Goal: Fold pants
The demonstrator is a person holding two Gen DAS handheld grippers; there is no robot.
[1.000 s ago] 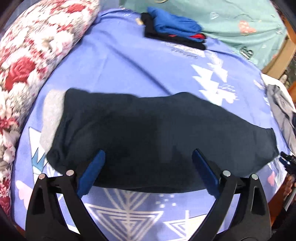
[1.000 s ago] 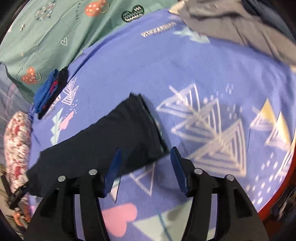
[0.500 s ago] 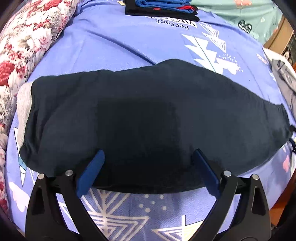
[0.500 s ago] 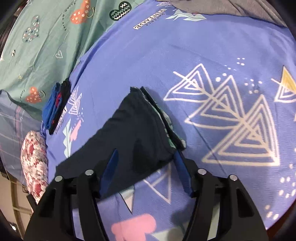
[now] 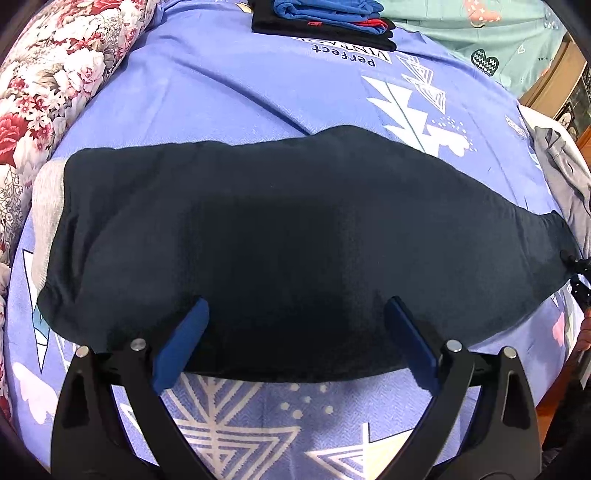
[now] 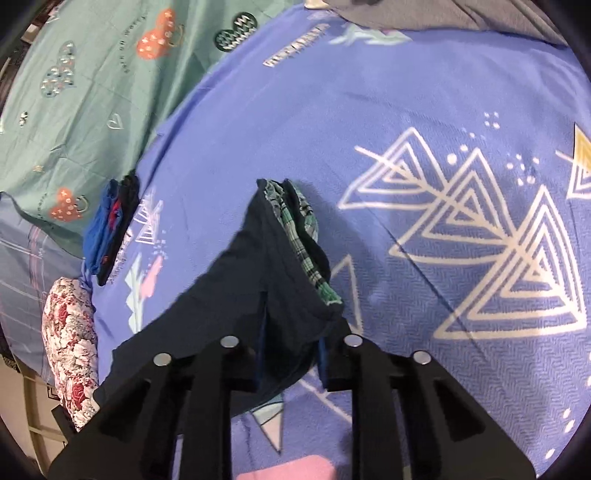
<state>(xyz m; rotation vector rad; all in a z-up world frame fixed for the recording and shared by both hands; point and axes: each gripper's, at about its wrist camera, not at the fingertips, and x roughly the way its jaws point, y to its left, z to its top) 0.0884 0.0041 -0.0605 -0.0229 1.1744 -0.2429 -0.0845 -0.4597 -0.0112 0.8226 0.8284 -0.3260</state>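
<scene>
Dark navy pants [image 5: 288, 236] lie folded lengthwise across the blue patterned bedsheet [image 5: 207, 85], with a grey lining showing at their left end. My left gripper [image 5: 295, 347] is open, its blue pads over the pants' near edge. In the right wrist view my right gripper [image 6: 291, 354] is shut on the pants' end [image 6: 273, 266], which is lifted; a green plaid lining shows inside the opening.
A stack of folded blue and black clothes [image 5: 325, 18] sits at the far edge of the sheet. A floral bolster [image 5: 44, 74] lies along the left. Grey garments [image 5: 561, 162] are heaped at the right. A teal sheet [image 6: 74, 92] lies beyond.
My right gripper closed on the pants' end and raised it. My left gripper moved in closer over the pants and stayed open.
</scene>
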